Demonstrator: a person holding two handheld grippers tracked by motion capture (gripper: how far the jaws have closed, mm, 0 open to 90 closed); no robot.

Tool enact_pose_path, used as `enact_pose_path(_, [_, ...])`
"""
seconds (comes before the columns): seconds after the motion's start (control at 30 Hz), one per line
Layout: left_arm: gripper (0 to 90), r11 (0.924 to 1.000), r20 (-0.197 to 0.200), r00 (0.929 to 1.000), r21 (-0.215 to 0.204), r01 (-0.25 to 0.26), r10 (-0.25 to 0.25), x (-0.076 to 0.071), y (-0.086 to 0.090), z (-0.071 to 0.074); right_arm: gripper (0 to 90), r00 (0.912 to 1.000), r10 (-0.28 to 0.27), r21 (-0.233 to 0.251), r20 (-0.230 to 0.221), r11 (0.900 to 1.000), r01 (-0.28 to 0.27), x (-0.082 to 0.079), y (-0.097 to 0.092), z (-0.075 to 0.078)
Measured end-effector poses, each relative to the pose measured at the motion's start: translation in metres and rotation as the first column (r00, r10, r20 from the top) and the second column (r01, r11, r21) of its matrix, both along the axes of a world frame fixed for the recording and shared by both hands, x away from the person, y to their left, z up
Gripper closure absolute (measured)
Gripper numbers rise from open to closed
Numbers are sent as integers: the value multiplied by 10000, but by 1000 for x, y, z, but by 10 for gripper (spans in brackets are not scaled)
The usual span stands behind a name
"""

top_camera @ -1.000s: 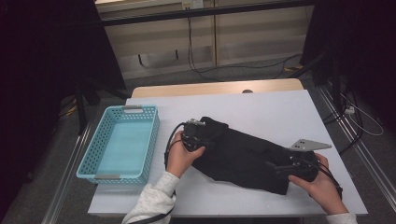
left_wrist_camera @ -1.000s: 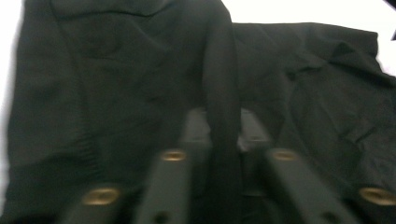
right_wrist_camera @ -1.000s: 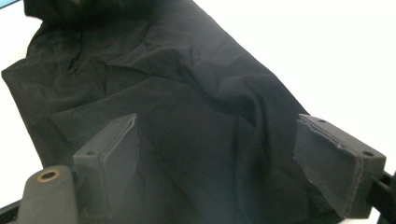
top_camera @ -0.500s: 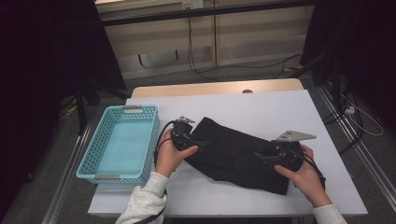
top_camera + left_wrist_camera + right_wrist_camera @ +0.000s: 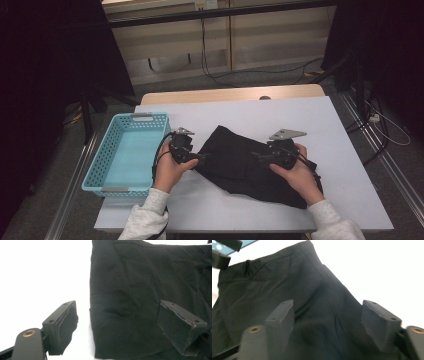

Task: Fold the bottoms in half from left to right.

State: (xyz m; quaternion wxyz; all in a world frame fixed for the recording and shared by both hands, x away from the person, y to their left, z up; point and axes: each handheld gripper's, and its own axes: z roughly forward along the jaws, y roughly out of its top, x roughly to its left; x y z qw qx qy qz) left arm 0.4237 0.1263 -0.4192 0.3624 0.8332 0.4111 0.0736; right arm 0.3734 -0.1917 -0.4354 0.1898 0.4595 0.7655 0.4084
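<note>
Both my hands have shifted inward along the black garment (image 5: 250,167) compared with a second ago. Then my right gripper (image 5: 261,156) sat at the cloth's near right corner; now it is up over the middle of the fabric. My left gripper (image 5: 199,158) has backed off toward the cloth's left edge. Its jaws have just been opening: in the left gripper view one pad stands over bare white table (image 5: 37,277), the other over the cloth, the hem running between them, nothing pinched. So the left has let go. My right gripper's jaws have just been closing; in the right gripper view they straddle a raised ridge of fabric, gap visible on both sides, pads not yet pressing. Judgement: I am re-gripping for the next fold, and neither grasp is made yet.

The garment lies crumpled in the middle of the table, slanting from upper left toward the near right, part under my right hand (image 5: 297,172).

Edges and room: the turquoise basket (image 5: 112,187) stands near, left of my left hand (image 5: 170,170), apart from the cloth. Open white table lies beyond the cloth and to its right. The near table edge is close to my forearms.
</note>
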Motion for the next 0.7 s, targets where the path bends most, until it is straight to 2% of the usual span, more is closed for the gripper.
enact_pose_path(0.1, [170, 9999, -56, 9999, 67, -118, 119, 2, 4, -3, 312, 9999, 64, -62, -152, 10000, -65, 13, 10, -4])
enact_pose_path(0.2, [169, 9998, -64, 9999, 108, -136, 136, 1, 6, -3, 343, 10000, 55, -264, -77, 9996, -57, 26, 20, -7])
enact_pose_path(0.27, [170, 9999, -11, 9999, 41, -152, 152, 0, 8, -2, 392, 9997, 173, 135, -164, 9998, -171, 34, 27, -10])
enact_pose_path(0.3, [169, 9998, -6, 9998, 42, -203, 203, 0, 10, -1, 405, 9995, 254, 119, -166, 9996, -252, 38, 31, -11])
enact_pose_path(0.37, [170, 9995, 77, 9995, -83, -315, 315, 0, 12, 0, 422, 9996, 243, -179, -134, 9995, -245, 44, 39, -13])
enact_pose_path(0.43, [170, 9997, 107, 9996, -43, -257, 257, -2, 13, 1, 463, 9991, 355, -59, -215, 9993, -357, 50, 45, -14])
enact_pose_path(0.5, [171, 9998, 62, 9998, -100, -170, 171, -3, 14, 2, 479, 9984, 510, -333, -253, 9981, -518, 53, 51, -18])
enact_pose_path(0.57, [172, 9997, 165, 9997, -123, -193, 195, -4, 15, 2, 523, 9969, 622, -524, -482, 9965, -648, 56, 55, -23])
enact_pose_path(0.6, [174, 9998, 91, 9998, -141, -158, 159, -4, 16, 3, 570, 9959, 697, -569, -579, 9957, -730, 57, 55, -27])
enact_pose_path(0.63, [174, 9992, 117, 9995, -247, -307, 310, -5, 17, 3, 613, 9963, 748, -527, -428, 9956, -770, 58, 56, -29])
enact_pose_path(0.7, [175, 9990, 186, 9990, -215, -401, 405, -5, 19, 2, 763, 9946, 978, -561, -361, 9934, -997, 59, 56, -29])
